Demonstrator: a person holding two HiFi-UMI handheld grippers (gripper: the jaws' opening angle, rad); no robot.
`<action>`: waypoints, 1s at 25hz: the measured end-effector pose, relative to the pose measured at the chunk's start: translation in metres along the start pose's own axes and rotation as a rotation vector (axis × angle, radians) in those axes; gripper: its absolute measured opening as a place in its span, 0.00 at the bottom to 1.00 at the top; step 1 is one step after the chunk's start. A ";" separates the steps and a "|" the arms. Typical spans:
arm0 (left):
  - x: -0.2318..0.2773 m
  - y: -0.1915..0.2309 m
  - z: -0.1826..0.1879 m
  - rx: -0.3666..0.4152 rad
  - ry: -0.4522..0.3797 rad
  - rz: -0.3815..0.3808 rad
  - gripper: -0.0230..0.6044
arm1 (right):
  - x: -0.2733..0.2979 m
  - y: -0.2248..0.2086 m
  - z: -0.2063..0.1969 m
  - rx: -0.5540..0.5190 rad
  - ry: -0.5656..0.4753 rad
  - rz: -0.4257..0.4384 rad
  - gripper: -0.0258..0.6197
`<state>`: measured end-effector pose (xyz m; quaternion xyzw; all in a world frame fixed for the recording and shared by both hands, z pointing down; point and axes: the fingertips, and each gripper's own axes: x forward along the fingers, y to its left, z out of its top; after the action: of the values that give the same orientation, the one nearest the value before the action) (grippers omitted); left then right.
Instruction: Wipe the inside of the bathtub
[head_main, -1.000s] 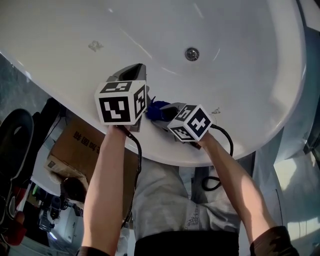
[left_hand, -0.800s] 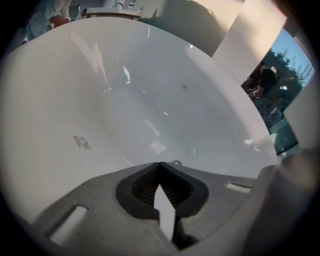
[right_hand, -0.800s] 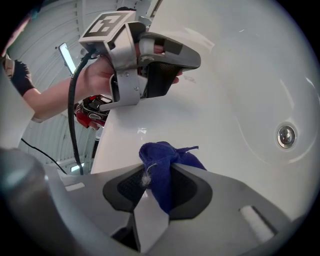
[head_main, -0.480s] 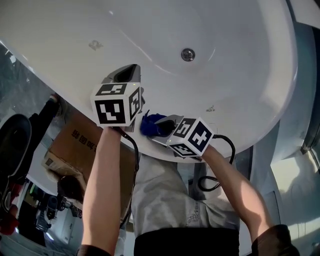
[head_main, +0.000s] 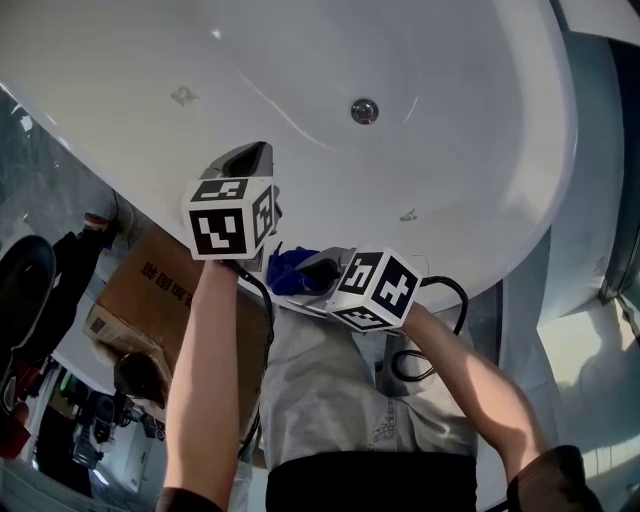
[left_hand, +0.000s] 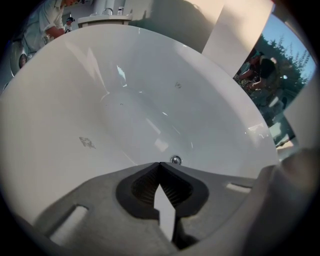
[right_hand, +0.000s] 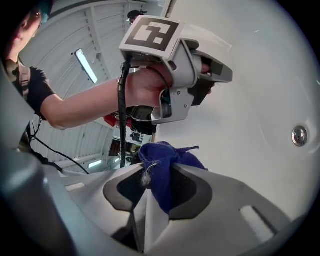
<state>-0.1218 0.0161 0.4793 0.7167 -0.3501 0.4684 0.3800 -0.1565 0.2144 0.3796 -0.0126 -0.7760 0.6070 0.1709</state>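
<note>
A brown cardboard box (head_main: 150, 290) printed with dark characters is seen below the bathtub (head_main: 480, 200)'s left rim, with dark clutter (head_main: 30, 290) beside it. Pale floor (head_main: 590, 350) is brightly lit at the right. Beyond the far rim, a white pillar (left_hand: 235, 30) is set beside a window (left_hand: 280, 65), through which trees and blue sky are shown. Ribbed white panelling (right_hand: 60, 50) is fitted with a strip light (right_hand: 86, 65).

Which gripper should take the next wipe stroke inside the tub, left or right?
Right. The right gripper is shut on the blue cloth; the left gripper is shut and empty, aimed into the bathtub.
</note>
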 end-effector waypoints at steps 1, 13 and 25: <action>0.000 -0.001 -0.001 -0.006 0.003 0.001 0.04 | -0.002 0.001 0.000 -0.004 -0.001 0.006 0.23; 0.018 -0.012 -0.002 -0.006 0.023 -0.023 0.04 | -0.078 -0.070 0.033 -0.027 -0.123 -0.178 0.23; 0.044 -0.048 -0.007 -0.344 -0.013 -0.167 0.04 | -0.141 -0.194 0.056 0.024 -0.130 -0.513 0.23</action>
<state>-0.0700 0.0377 0.5120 0.6709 -0.3666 0.3640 0.5321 -0.0027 0.0786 0.5166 0.2256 -0.7559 0.5527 0.2689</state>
